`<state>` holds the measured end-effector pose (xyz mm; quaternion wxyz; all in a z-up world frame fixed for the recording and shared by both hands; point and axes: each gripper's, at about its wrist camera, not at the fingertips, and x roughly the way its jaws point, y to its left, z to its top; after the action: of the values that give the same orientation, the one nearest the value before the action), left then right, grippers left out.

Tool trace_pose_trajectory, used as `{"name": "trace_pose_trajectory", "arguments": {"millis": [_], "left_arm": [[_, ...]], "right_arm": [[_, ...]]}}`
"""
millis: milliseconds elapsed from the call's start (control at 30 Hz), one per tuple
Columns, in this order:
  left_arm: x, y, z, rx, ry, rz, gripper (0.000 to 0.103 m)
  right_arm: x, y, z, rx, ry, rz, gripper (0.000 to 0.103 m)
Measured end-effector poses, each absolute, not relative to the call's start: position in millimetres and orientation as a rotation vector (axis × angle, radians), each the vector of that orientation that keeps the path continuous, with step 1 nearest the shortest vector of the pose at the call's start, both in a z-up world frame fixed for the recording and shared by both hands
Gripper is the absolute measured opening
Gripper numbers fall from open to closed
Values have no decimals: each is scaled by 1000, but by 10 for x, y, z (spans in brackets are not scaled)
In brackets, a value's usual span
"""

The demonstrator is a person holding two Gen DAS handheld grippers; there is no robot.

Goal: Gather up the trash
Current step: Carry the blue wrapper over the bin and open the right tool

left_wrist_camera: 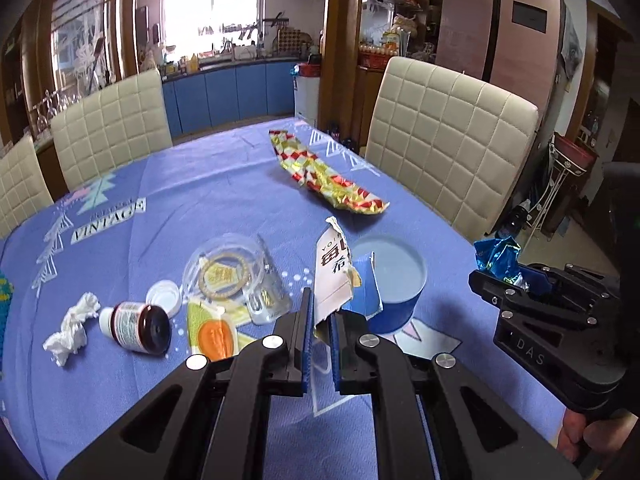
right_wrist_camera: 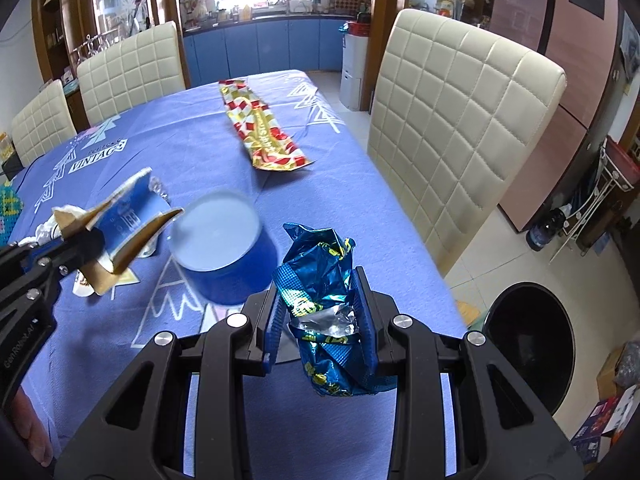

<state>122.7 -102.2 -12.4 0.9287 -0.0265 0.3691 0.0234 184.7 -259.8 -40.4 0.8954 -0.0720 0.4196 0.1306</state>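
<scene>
My left gripper (left_wrist_camera: 321, 320) is shut on a torn blue-and-white carton (left_wrist_camera: 336, 272) and holds it above the blue tablecloth; the carton also shows in the right wrist view (right_wrist_camera: 124, 220). My right gripper (right_wrist_camera: 320, 304) is shut on a crumpled blue foil wrapper (right_wrist_camera: 324, 292), held near the table's right edge; the wrapper also shows in the left wrist view (left_wrist_camera: 498, 256). A red-and-gold wrapper (left_wrist_camera: 324, 176) lies farther back. A tissue wad (left_wrist_camera: 72, 328), a brown bottle (left_wrist_camera: 136, 326), its white cap (left_wrist_camera: 164, 296) and clear plastic packaging (left_wrist_camera: 232, 272) lie at the left.
A blue round tub (left_wrist_camera: 394, 280) stands on the table just behind the carton. Cream chairs (left_wrist_camera: 448, 144) line the table's sides. A black round bin (right_wrist_camera: 532, 344) stands on the floor to the right of the table.
</scene>
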Motion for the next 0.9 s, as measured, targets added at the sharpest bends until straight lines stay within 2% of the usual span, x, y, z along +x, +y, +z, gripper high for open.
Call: {"name": "trace_pose_trajectory", "arguments": {"millis": [233,900], "left_arm": [[1310,-1172,56,-35,715,32,7],[1830,-2263,-74,62,738,-180,7]], "right_arm": [[1915,-2707,-348,-151,850,274,34],[2110,-3681,-270,-135,826,138,34]]}}
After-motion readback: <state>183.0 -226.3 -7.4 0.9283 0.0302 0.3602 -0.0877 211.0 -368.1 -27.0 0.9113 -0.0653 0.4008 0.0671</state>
